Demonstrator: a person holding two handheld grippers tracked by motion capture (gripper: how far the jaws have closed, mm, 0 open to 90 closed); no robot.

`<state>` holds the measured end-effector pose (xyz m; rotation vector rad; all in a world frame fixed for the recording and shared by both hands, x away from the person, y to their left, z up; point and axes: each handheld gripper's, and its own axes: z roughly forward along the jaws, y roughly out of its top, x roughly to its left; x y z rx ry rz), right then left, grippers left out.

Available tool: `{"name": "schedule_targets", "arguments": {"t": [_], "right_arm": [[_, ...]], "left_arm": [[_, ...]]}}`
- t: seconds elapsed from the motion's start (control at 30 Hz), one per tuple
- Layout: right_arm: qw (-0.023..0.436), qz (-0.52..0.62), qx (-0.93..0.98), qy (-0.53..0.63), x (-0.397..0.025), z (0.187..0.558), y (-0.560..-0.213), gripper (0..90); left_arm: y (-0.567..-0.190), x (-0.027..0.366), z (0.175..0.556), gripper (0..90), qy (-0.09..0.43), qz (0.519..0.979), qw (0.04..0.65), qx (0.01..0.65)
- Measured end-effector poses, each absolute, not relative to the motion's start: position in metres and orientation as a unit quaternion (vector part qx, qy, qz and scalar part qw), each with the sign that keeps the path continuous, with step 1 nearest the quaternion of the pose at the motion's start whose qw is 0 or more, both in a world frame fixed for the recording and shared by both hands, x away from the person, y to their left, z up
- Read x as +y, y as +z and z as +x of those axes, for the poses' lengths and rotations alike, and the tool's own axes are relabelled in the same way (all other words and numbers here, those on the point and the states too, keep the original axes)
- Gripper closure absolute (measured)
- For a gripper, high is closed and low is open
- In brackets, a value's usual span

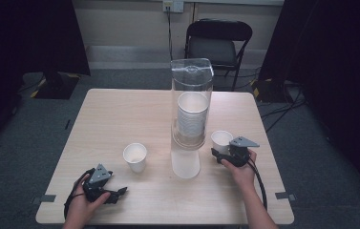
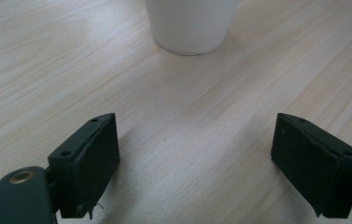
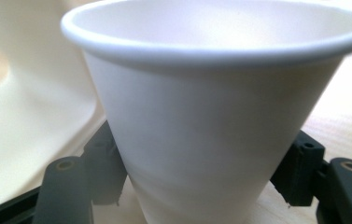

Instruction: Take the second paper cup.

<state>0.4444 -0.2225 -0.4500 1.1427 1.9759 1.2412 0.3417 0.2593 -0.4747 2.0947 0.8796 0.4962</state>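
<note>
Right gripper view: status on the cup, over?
Right gripper jaws around paper cup, beside cup dispenser. Left gripper open, low over table; second cup ahead. Nothing in the way.

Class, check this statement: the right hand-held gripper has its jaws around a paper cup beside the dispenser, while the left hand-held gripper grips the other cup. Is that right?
Not quite. The left hand-held gripper grips nothing: the left gripper view shows its jaws open over bare table, the other cup ahead. The right hand-held gripper does have its jaws around a paper cup.

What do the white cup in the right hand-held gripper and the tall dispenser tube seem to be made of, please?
White tapered cup: likely paper, matte, with a rolled rim. Tall clear dispenser tube: probably glossy plastic; the stacked cups show through it.
</note>
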Motion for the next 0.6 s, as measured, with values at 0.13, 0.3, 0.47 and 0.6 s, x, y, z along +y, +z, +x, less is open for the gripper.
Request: {"name": "schedule_targets", "arguments": {"t": [0.13, 0.3, 0.47, 0.6], "right_arm": [[0.272, 0.419, 0.749, 0.436, -0.2193, 0.4503, -0.4501, 28.2], [0.274, 0.409, 0.758, 0.429, -0.2146, 0.4488, -0.4505, 24.6], [0.270, 0.409, 0.761, 0.426, -0.2158, 0.4450, -0.4510, 21.0], [0.272, 0.410, 0.761, 0.422, -0.2172, 0.4430, -0.4498, 20.3]], "left_arm": [[-0.4747, 0.2593, 0.3418, 14.7, 0.196, 0.827, 0.397, 0.347], [-0.4747, 0.2593, 0.3417, 14.7, 0.196, 0.827, 0.397, 0.347], [-0.4747, 0.2593, 0.3417, 14.7, 0.196, 0.827, 0.397, 0.347], [-0.4747, 0.2593, 0.3417, 14.7, 0.196, 0.827, 0.397, 0.347]]}}
